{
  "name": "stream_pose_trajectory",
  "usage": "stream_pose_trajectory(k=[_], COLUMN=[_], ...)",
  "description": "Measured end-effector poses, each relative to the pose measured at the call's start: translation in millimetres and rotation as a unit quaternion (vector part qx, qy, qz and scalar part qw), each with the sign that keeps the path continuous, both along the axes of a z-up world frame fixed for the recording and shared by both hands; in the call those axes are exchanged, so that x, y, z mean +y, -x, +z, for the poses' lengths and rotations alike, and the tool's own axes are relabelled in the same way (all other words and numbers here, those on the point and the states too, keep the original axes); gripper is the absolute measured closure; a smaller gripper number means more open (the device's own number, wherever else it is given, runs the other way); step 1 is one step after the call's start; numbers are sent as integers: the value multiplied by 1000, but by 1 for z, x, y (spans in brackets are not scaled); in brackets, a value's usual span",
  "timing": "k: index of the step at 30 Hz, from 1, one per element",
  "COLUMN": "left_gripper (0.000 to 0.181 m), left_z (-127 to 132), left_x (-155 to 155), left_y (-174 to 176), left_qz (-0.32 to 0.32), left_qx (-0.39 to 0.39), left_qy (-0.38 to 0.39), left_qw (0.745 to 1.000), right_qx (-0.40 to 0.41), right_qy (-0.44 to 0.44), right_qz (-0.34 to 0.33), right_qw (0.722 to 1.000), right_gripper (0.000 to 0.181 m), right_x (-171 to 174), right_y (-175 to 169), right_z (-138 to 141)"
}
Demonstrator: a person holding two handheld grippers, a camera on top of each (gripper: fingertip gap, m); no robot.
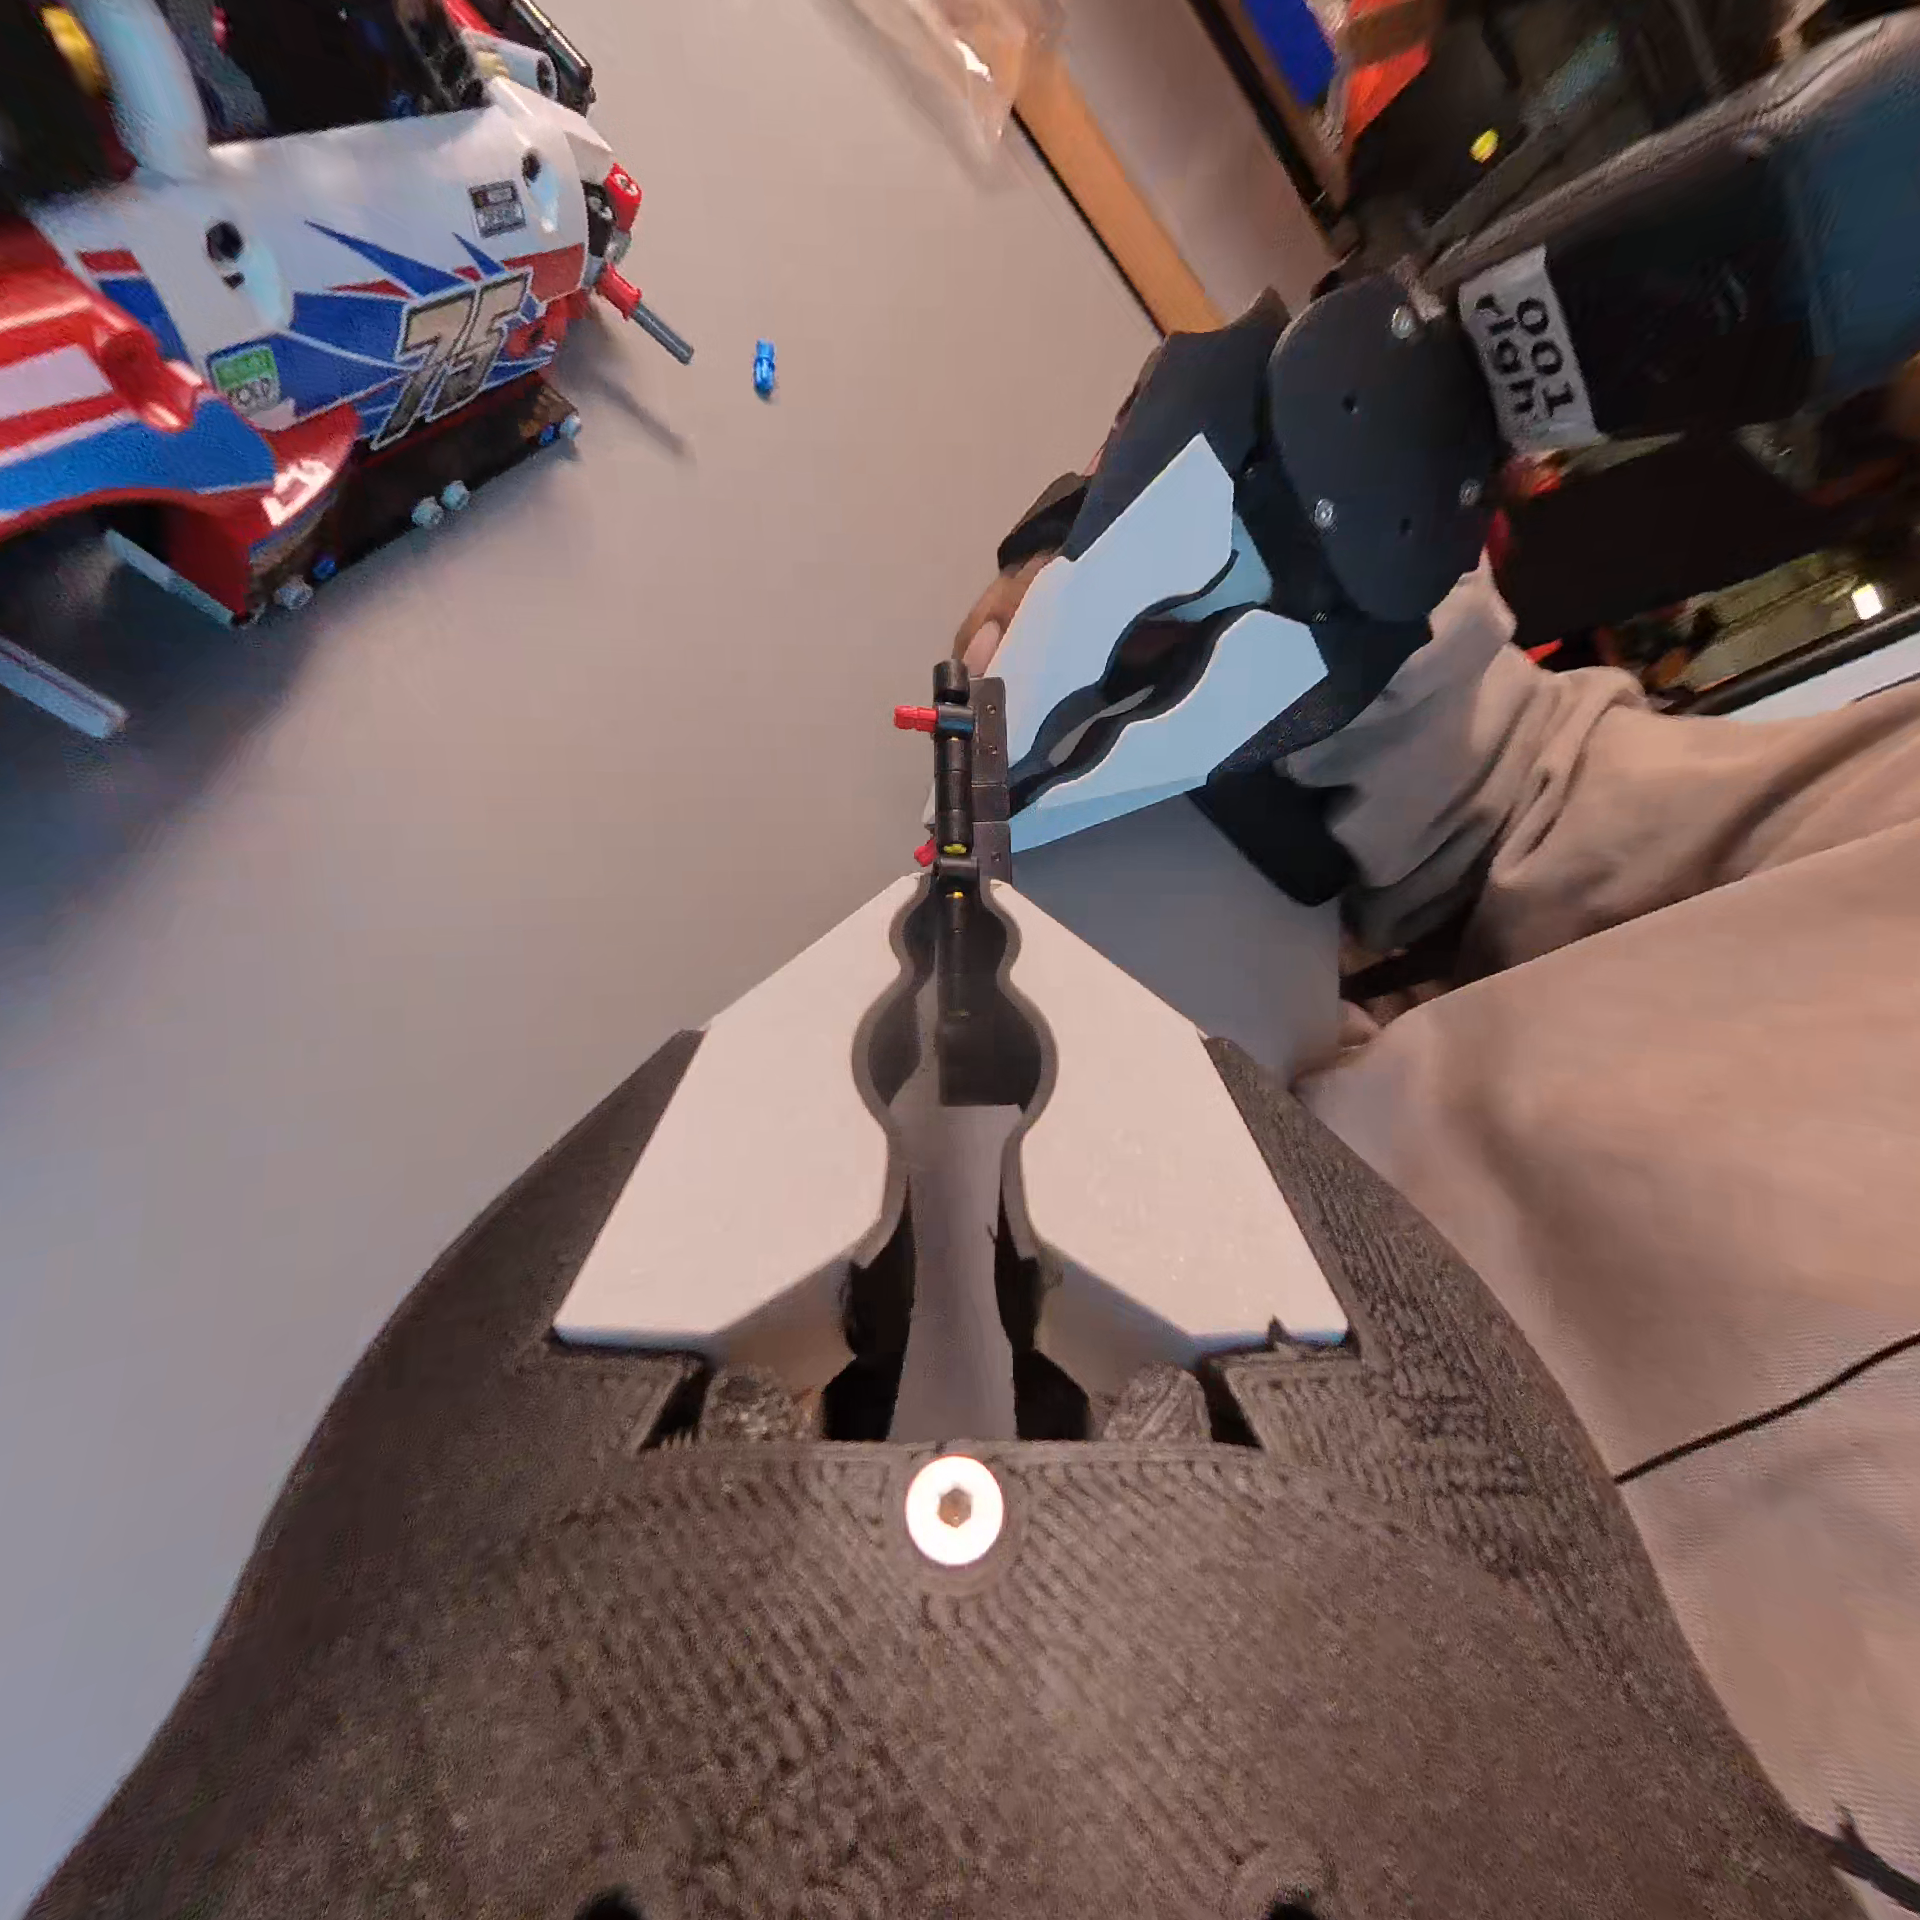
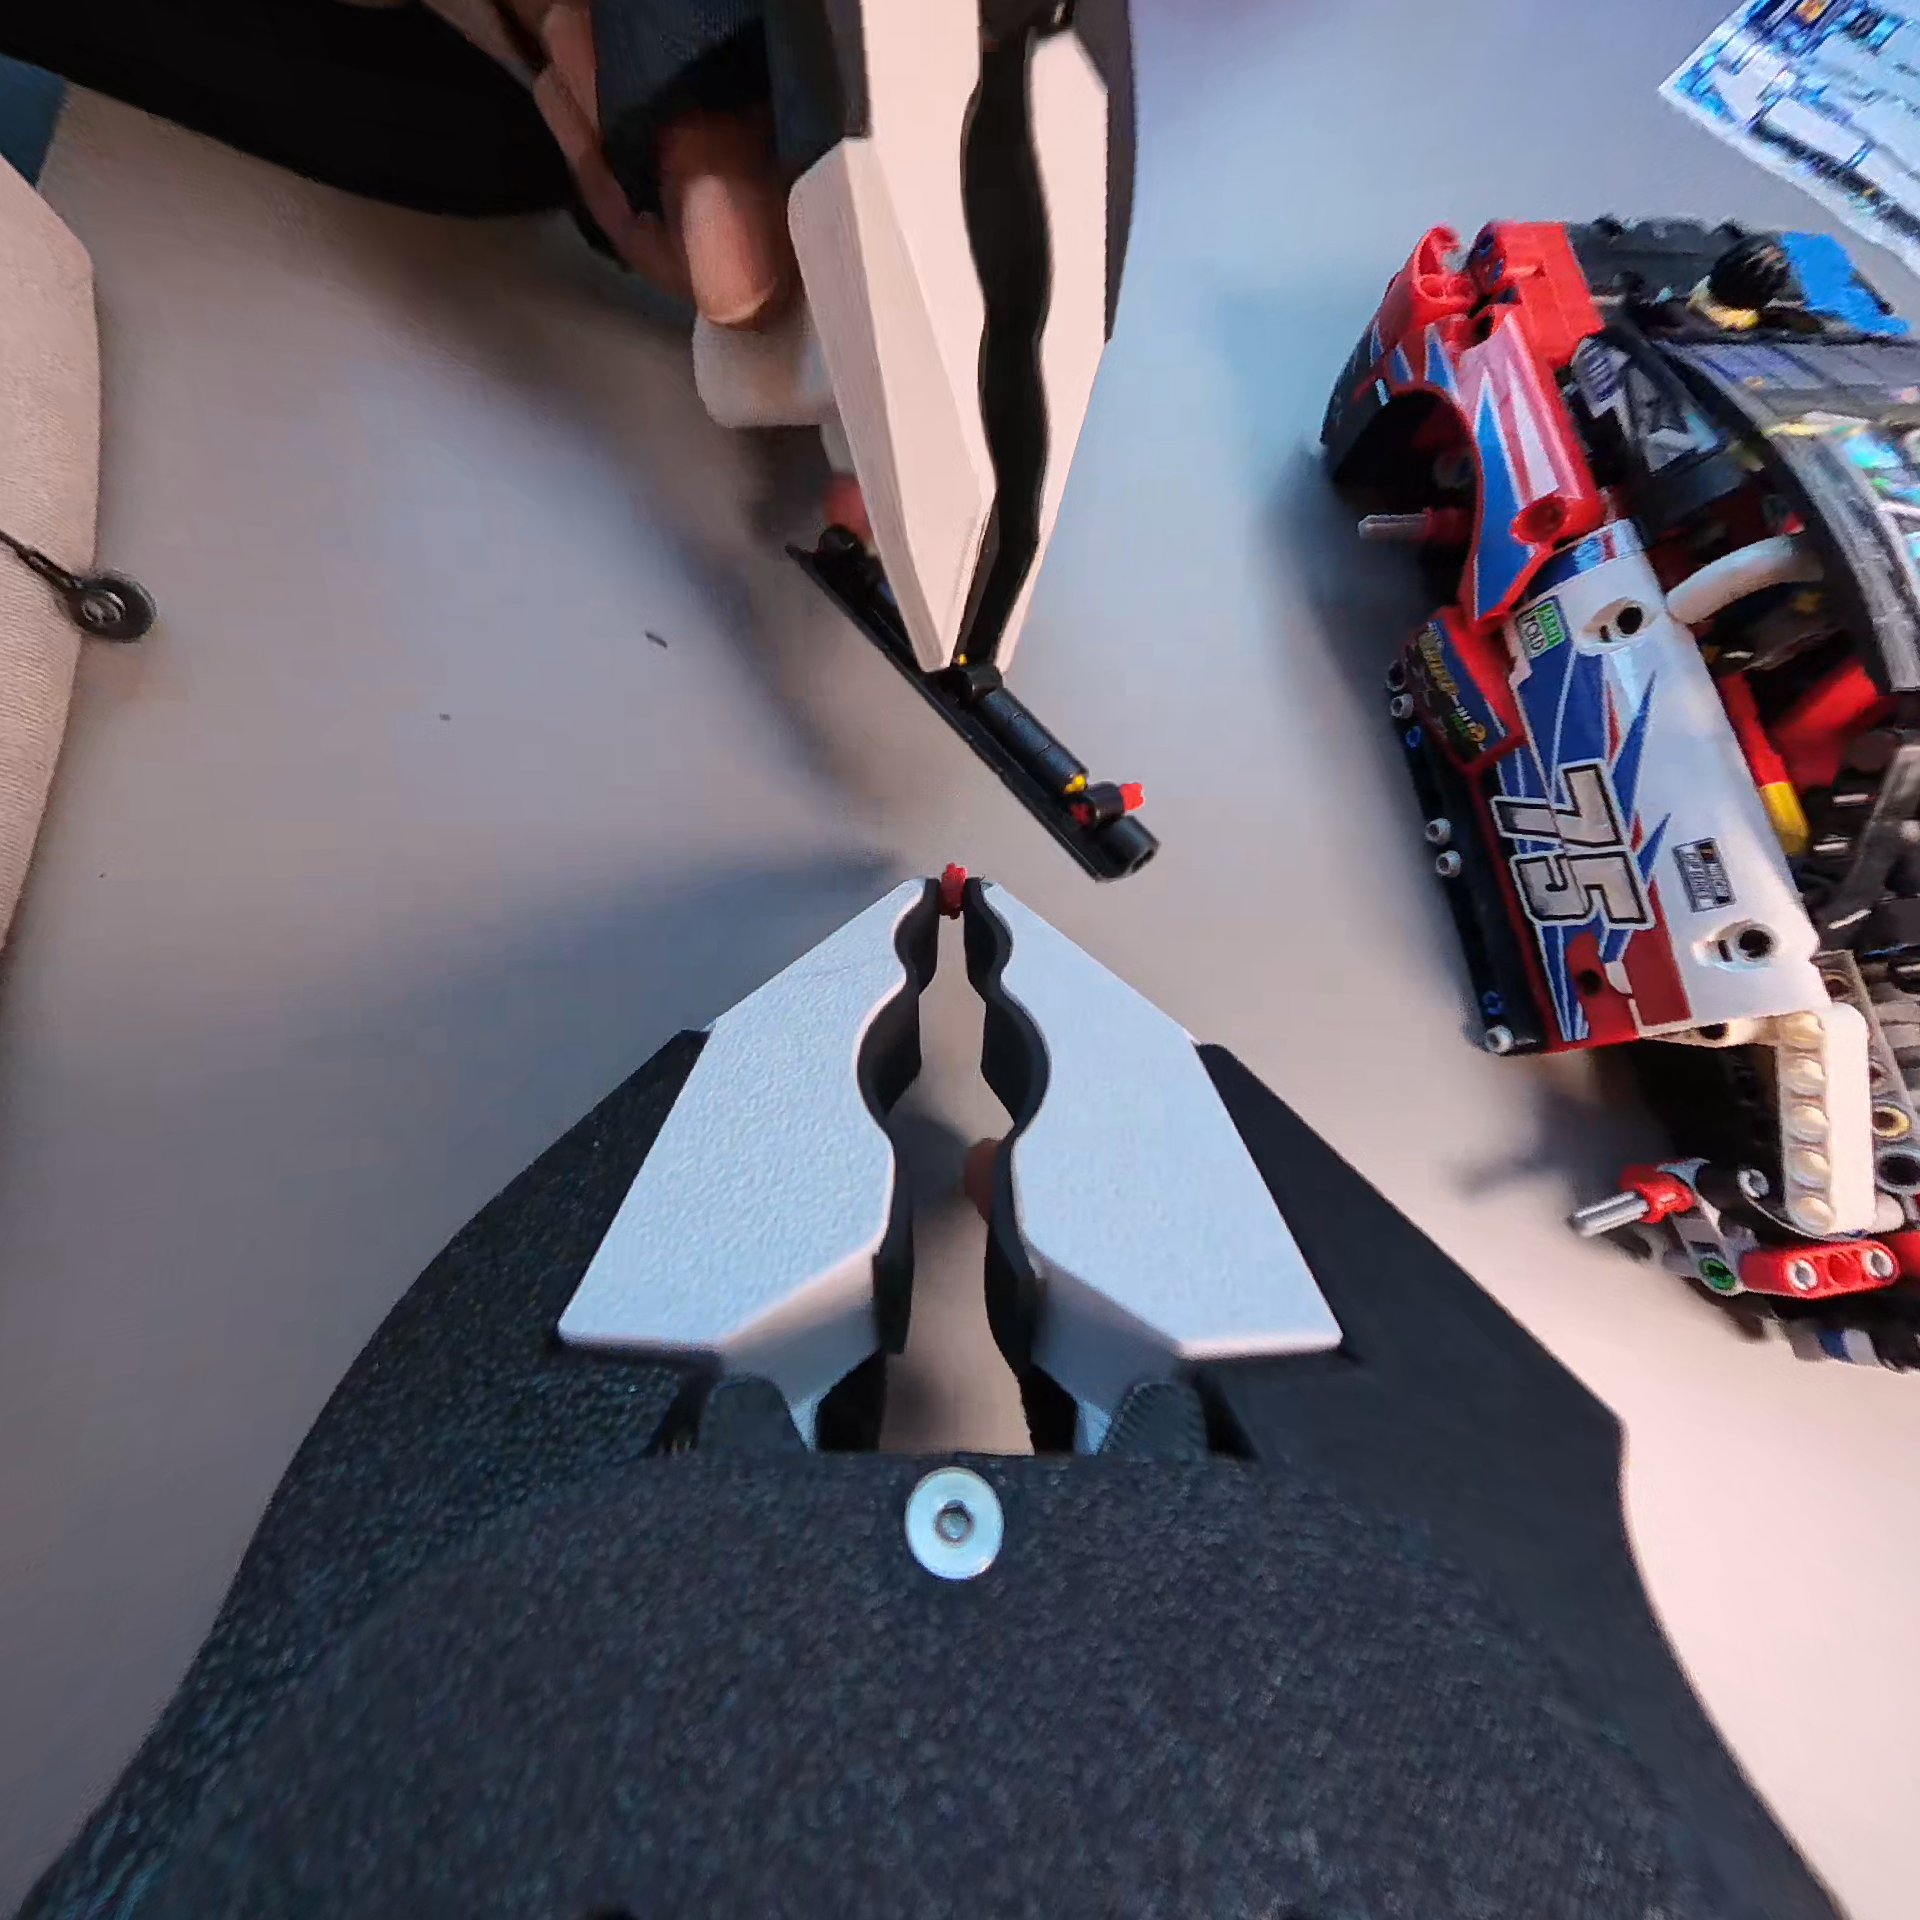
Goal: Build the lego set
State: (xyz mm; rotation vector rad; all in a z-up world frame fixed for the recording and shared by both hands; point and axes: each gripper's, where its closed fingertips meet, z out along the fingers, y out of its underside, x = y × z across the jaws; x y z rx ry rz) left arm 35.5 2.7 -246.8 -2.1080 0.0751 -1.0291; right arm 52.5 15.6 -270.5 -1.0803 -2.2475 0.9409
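The left gripper (image 1: 951,883) pinched a long black lego beam assembly (image 1: 961,769) above the grey counter (image 1: 623,935); the right gripper (image 2: 951,894) pinched a small red pin (image 2: 950,891) just beside it, the red-white-blue lego car (image 2: 1621,779) well apart.

In the left wrist view, the lego car (image 1: 312,343) is sitting on the bench (image 1: 623,831) at upper left, with a small loose pin (image 1: 765,366) lying just to its right. The left gripper (image 1: 954,894) is holding a long beam assembly (image 1: 961,769) ahead of its jaws, and the right gripper (image 1: 1023,774) is reaching in from the right, just beside the beam. In the right wrist view, a paper sheet (image 2: 1797,114) is lying beyond the car.
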Motion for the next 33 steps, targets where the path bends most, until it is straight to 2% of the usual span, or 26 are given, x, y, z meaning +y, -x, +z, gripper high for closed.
stream_pose_trajectory(k=[4,7,10,15,20,25,29,33], left_gripper=[176,173,159,162,176,176,176,176], left_z=[6,14,16,17,9,13,22,17], left_x=[-1,-4,-6,-5,-7,-9,-11,-5], left_y=[-8,-19,-26,-25,-23,-19,-17,-14], left_qz=[-8,-31,-43,-36,-46,-62,-97,-120], left_qx=[-100,-120,-127,-147,-76,-41,-31,-5], left_qy=[26,13,13,14,1,-29,-65,-72], left_qw=[995,992,991,988,996,997,993,990], right_qx=[51,50,41,41,35,16,-15,-29], right_qy=[74,110,136,153,136,145,132,110], right_qz=[0,-8,-1,4,9,9,9,21], right_qw=[996,993,990,987,990,989,991,993], right_gripper=[179,179,179,179,180,180,180,180], right_x=[-9,-10,-17,-21,-21,-11,-13,-21], right_y=[7,8,6,5,3,-7,-8,-3], right_z=[28,37,37,40,36,36,20,9])
